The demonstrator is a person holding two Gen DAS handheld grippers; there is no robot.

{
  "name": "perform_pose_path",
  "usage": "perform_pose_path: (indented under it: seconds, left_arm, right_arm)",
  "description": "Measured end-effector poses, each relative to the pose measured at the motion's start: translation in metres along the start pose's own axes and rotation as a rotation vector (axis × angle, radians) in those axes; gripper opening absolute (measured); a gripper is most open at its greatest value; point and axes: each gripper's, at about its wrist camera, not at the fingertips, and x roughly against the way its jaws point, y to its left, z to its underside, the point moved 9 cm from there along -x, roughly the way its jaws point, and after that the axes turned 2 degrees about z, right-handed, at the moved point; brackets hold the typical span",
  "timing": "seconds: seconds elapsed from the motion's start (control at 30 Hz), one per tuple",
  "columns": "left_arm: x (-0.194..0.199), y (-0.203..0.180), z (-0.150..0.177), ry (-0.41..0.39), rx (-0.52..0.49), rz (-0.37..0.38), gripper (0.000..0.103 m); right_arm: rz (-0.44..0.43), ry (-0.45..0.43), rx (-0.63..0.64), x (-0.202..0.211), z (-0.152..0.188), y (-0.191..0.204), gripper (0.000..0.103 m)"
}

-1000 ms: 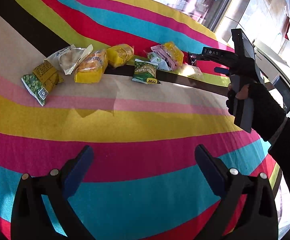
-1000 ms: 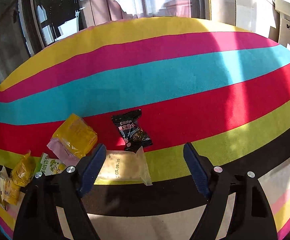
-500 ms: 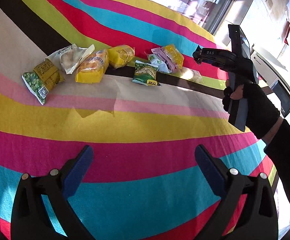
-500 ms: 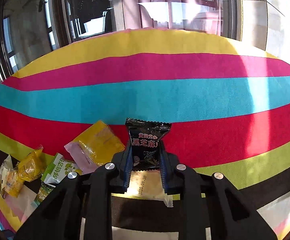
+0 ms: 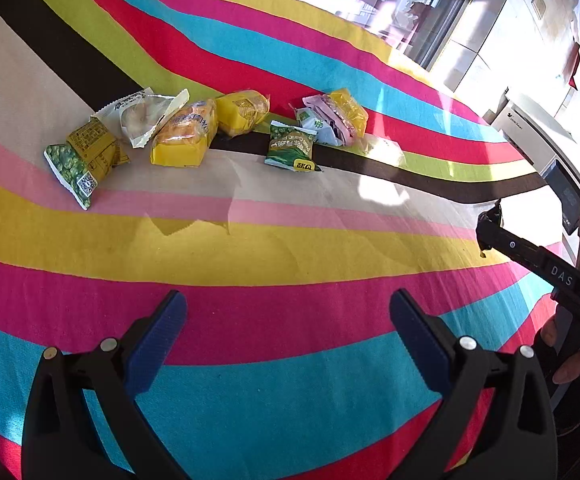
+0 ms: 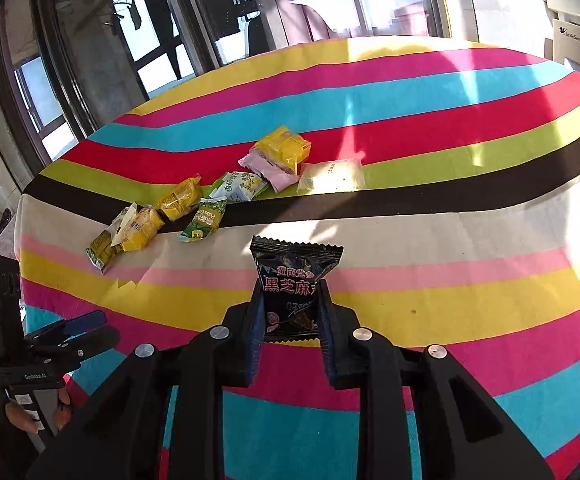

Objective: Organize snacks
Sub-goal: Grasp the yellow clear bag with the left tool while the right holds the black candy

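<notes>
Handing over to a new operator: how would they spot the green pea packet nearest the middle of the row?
On the striped tablecloth, find the row of snacks. The green pea packet lies alone between the yellow packets and the pink-and-yellow pile, its yellow-labelled end on the beige stripe.

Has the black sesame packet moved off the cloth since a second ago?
Yes. The black packet, clamped in the right tongs, has left the red stripe beside the pale cracker packet and now hangs over the nearer pink and yellow stripes.

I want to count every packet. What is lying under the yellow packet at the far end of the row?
A pink packet lies partly under the yellow packet. Whether more hides beneath them, I cannot tell.
</notes>
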Motion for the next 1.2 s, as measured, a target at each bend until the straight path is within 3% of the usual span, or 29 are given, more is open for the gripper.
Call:
perform_pose_path:
  seconds: [0.33,0.57,0.63,0.83,1.03,1.2]
  left_arm:
    - [-0.002,0.000,0.000,0.004,-0.004,-0.007,0.101]
    - [0.000,-0.001,0.003,0.015,0.004,-0.033,0.101]
    - [-0.008,-0.011,-0.002,0.056,-0.028,-0.006,0.101]
    - [-0.049,-0.044,-0.091,0.017,-0.229,-0.106,0.101]
    - [-0.132,-0.070,-0.179,0.033,-0.371,-0.214,0.101]
    - [-0.190,-0.081,-0.214,0.082,-0.465,-0.281,0.101]
  right_arm:
    - [-0.061,-0.037,-0.211,-0.003,0.015,-0.031,0.024]
    - [-0.071,-0.059,-0.177,0.000,0.016,-0.022,0.024]
    - [-0.080,-0.057,-0.182,0.000,0.016,-0.022,0.024]
    - [-0.086,-0.041,-0.188,-0.004,0.016,-0.023,0.024]
    - [-0.052,-0.024,-0.226,-0.011,0.018,-0.030,0.024]
    - [-0.052,-0.021,-0.241,-0.013,0.019,-0.033,0.024]
